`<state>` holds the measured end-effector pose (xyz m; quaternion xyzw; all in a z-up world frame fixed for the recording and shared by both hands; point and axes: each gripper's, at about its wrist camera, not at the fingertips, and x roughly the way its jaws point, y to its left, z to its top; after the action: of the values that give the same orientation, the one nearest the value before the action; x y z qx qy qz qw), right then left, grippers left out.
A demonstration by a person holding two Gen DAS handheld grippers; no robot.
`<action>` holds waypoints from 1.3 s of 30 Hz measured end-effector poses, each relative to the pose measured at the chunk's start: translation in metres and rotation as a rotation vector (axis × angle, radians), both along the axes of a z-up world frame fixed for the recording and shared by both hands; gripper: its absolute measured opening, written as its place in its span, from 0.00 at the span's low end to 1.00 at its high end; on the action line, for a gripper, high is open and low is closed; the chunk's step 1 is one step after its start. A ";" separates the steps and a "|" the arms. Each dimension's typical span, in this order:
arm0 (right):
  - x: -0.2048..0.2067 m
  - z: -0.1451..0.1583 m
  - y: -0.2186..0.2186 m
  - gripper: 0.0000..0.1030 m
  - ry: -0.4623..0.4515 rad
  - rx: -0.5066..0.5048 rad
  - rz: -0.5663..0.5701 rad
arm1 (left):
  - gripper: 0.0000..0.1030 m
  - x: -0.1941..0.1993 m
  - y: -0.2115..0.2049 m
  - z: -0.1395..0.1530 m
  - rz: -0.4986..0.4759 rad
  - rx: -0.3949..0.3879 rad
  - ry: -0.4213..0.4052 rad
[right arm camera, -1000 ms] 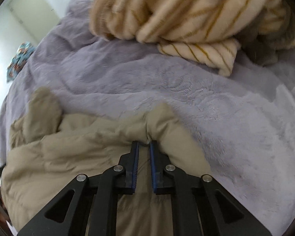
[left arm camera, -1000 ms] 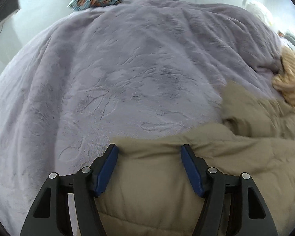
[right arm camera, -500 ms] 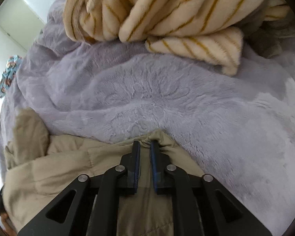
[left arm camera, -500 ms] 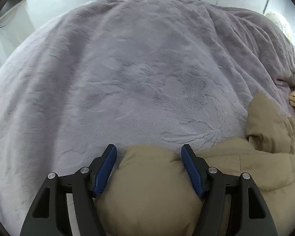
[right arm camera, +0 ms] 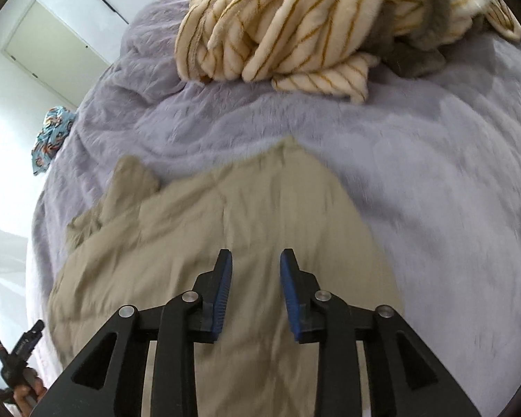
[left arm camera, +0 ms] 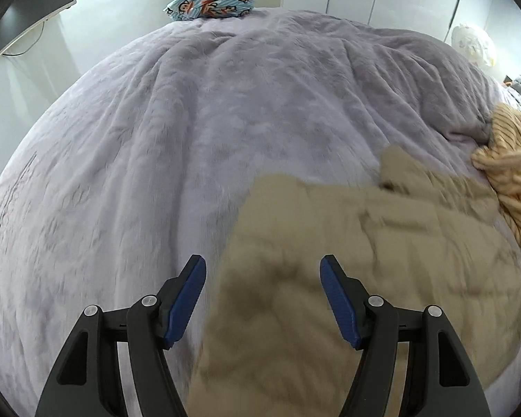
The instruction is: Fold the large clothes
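While the lilac plush blanket (left arm camera: 198,132) covers the whole bed, a patterned blue cloth (left arm camera: 213,0) sits bunched at its far left edge. Nearer, the left gripper (left arm camera: 263,293) hangs above the bed with its blue pads wide apart and nothing pressed between them; the tan quilted garment (left arm camera: 382,243) lies flat below, its left edge showing in the gap (the picture is blurred there). That garment spreads rightward across the blanket, one rumpled corner (left arm camera: 397,170) sticking up at its far side. Over its right part, the right gripper (right arm camera: 256,288) has just been opening its jaws, which now stand parted with no fabric caught between them. Beyond the garment, farther right, a cream throw with gold stripes (right arm camera: 295,24) is heaped on the blanket, well apart from both grippers.
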<state>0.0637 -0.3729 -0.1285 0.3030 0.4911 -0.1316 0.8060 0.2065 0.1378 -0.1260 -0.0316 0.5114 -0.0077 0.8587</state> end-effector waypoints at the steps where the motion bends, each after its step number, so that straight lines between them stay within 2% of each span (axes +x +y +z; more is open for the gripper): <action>1: -0.006 0.000 0.003 0.32 0.003 0.008 0.005 | 0.68 -0.009 -0.002 0.000 -0.007 -0.002 0.005; 3: -0.021 0.002 0.011 0.37 0.016 0.017 0.022 | 0.68 -0.026 -0.005 -0.001 -0.015 -0.012 0.014; 5: -0.033 0.002 0.019 0.46 0.023 0.024 0.037 | 0.68 -0.042 -0.008 -0.001 -0.026 -0.027 0.029; 8: -0.050 0.000 0.031 0.49 0.036 0.048 0.066 | 0.68 -0.067 -0.013 -0.001 -0.040 -0.028 0.040; 9: -0.056 0.000 0.034 0.49 0.040 0.057 0.068 | 0.73 -0.074 -0.015 -0.001 -0.043 -0.033 0.042; 10: -0.062 -0.001 0.036 0.50 0.043 0.066 0.067 | 0.89 -0.080 -0.016 0.000 -0.042 -0.039 0.042; 11: -0.068 -0.002 0.038 0.53 0.048 0.080 0.065 | 0.94 -0.086 -0.016 0.001 -0.040 -0.048 0.037; 13: -0.080 -0.004 0.043 0.57 0.054 0.108 0.054 | 0.94 -0.096 -0.017 0.001 -0.041 -0.069 0.046; 19: -0.100 -0.013 0.051 0.58 0.073 0.163 0.034 | 0.94 -0.117 -0.024 -0.007 -0.036 -0.091 0.090; 20: -0.103 -0.014 0.053 0.61 0.073 0.171 0.031 | 1.00 -0.121 -0.025 -0.008 -0.035 -0.091 0.089; 22: -0.108 -0.016 0.056 0.65 0.074 0.183 0.026 | 1.00 -0.127 -0.028 -0.010 -0.036 -0.091 0.088; 25: -0.113 -0.021 0.059 0.65 0.079 0.203 0.023 | 1.00 -0.132 -0.030 -0.014 -0.040 -0.104 0.107; 29: -0.119 -0.029 0.060 0.77 0.057 0.269 -0.003 | 1.00 -0.136 -0.029 -0.023 -0.022 -0.140 0.145; 32: -0.122 -0.038 0.063 0.79 0.036 0.365 -0.012 | 1.00 -0.139 -0.027 -0.029 0.001 -0.170 0.163; 33: -0.124 -0.042 0.063 0.85 0.035 0.396 -0.020 | 1.00 -0.140 -0.027 -0.031 0.007 -0.172 0.171; 34: -0.125 -0.046 0.064 0.95 0.031 0.420 -0.030 | 1.00 -0.141 -0.026 -0.033 0.016 -0.168 0.179; 35: -0.126 -0.048 0.064 1.00 0.024 0.438 -0.038 | 1.00 -0.140 -0.026 -0.035 0.023 -0.165 0.181; 39: -0.131 -0.056 0.063 1.00 -0.009 0.493 -0.081 | 1.00 -0.140 -0.018 -0.039 0.041 -0.195 0.176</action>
<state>-0.0669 -0.3104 -0.1847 0.5106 0.4923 -0.0388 0.7039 0.0666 0.1198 -0.1654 -0.1260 0.5810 -0.0369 0.8033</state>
